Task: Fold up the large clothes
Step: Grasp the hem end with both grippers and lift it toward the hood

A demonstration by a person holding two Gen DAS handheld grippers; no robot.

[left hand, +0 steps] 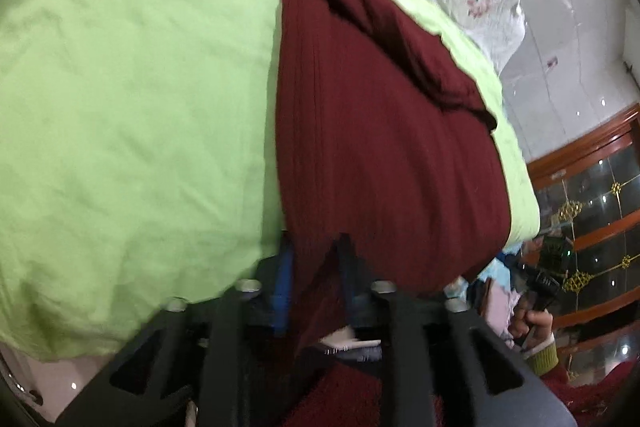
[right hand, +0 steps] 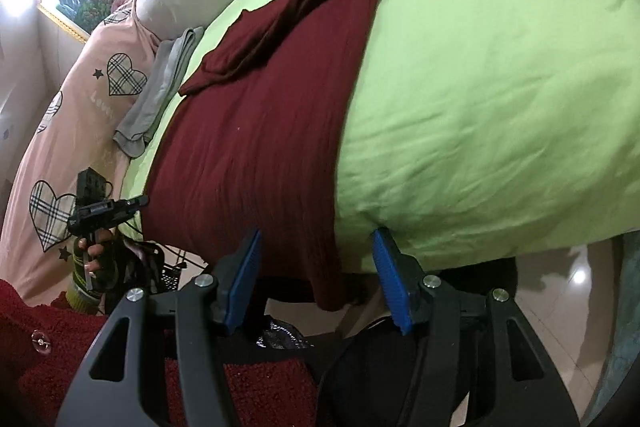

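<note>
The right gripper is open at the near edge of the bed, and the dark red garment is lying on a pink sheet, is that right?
Not quite. The right gripper is open at the bed's near edge, but the dark red garment lies on a light green sheet, as the right wrist view shows. The pink fabric with hearts is separate bedding off to the side.
</note>
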